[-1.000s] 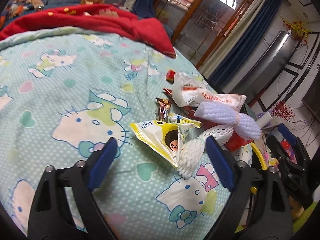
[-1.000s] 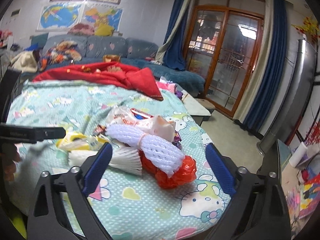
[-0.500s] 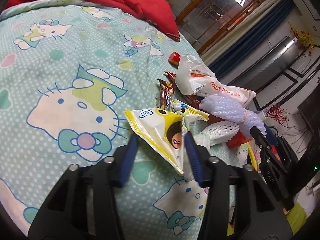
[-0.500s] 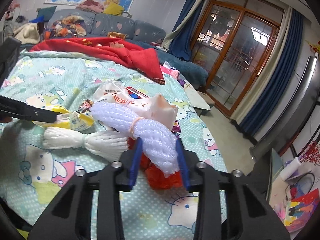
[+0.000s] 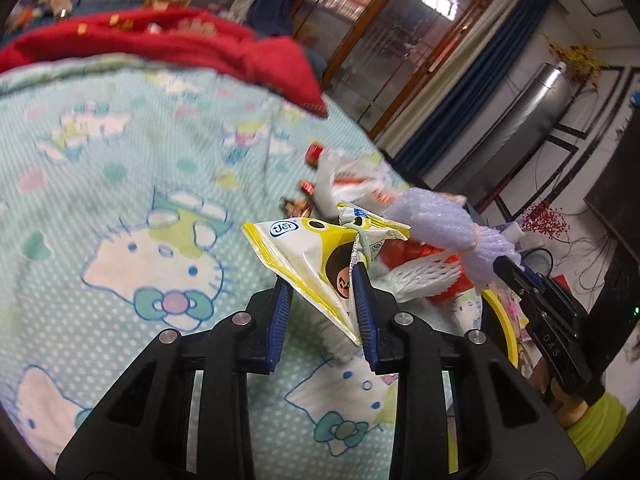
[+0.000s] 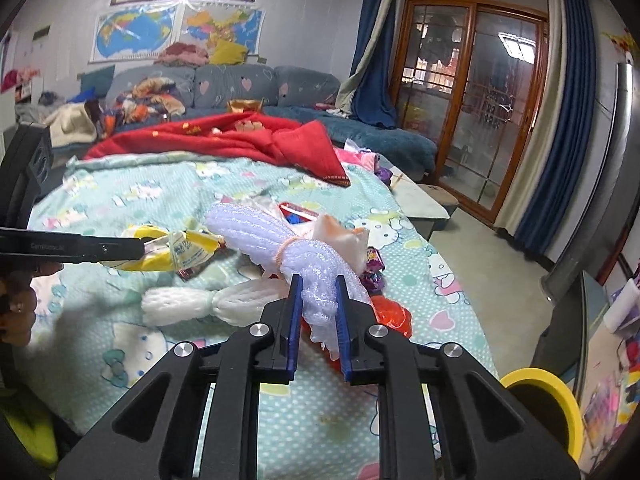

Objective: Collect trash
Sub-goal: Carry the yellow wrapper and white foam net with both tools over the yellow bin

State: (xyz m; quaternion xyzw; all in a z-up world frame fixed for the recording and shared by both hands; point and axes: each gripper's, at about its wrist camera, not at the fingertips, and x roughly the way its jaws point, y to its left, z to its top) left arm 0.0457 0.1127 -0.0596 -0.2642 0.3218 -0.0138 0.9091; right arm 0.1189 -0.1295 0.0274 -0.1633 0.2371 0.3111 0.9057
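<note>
A yellow and white snack wrapper (image 5: 304, 248) is between the blue pads of my left gripper (image 5: 320, 280), whose jaws are closing on it; it hangs just above the sheet. From the right wrist view the same wrapper (image 6: 188, 250) sticks out of the left gripper (image 6: 140, 249). My right gripper (image 6: 318, 282) is closing its jaws on a pale purple foam net (image 6: 256, 224), squeezing its near end. Below the net lie a white foam net (image 6: 208, 304) and a red plastic bag (image 6: 392, 316). A white plastic bag (image 5: 344, 184) and small candy wrappers lie behind.
All the trash rests on a teal cartoon-cat bedsheet (image 5: 120, 160) near the bed's right edge. A red blanket (image 6: 240, 140) lies at the far end, with a sofa behind. A yellow-rimmed bin (image 6: 560, 396) stands on the floor at lower right.
Both grippers went from wide open to closed on trash: the left on the yellow wrapper, the right on the purple foam net. Both items have come up slightly off the pile.
</note>
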